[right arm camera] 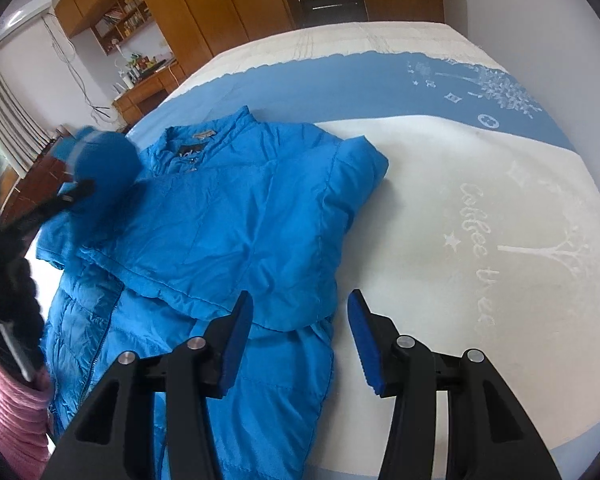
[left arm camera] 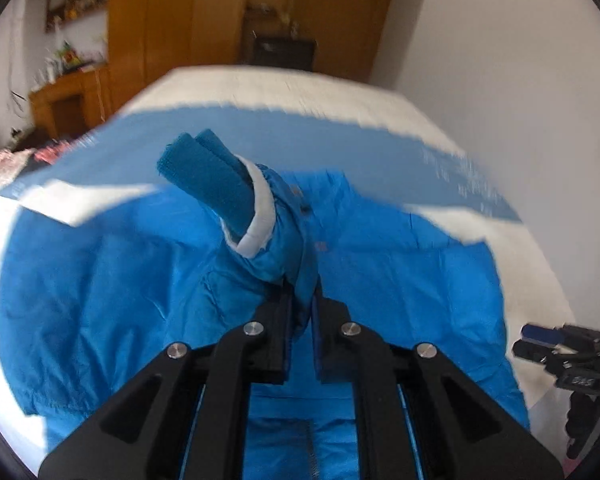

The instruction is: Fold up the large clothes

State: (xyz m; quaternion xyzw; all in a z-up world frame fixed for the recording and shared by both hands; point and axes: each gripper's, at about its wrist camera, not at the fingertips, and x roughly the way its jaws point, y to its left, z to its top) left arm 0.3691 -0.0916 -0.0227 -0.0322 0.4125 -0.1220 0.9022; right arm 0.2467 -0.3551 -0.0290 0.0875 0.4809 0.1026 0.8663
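Observation:
A bright blue padded jacket [right arm camera: 228, 220] lies front-up on the bed, its right sleeve [right arm camera: 340, 184] folded across the chest. My left gripper [left arm camera: 302, 304] is shut on the other sleeve [left arm camera: 276, 240] near its white-lined cuff [left arm camera: 260, 208] and holds it raised above the jacket body [left arm camera: 100, 288]. In the right wrist view this raised sleeve [right arm camera: 100, 160] and the left gripper [right arm camera: 72, 196] show at the left. My right gripper [right arm camera: 300, 320] is open and empty, just above the jacket's right edge near the waist; it also shows in the left wrist view [left arm camera: 540, 340].
The bed [right arm camera: 480, 200] has a white and blue cover with printed trees and lettering. A white wall [left arm camera: 500, 80] runs along its right side. Wooden wardrobes [right arm camera: 220, 8], shelves and a desk [right arm camera: 148, 84] stand beyond the bed. A pink sleeve [right arm camera: 16, 412] is at lower left.

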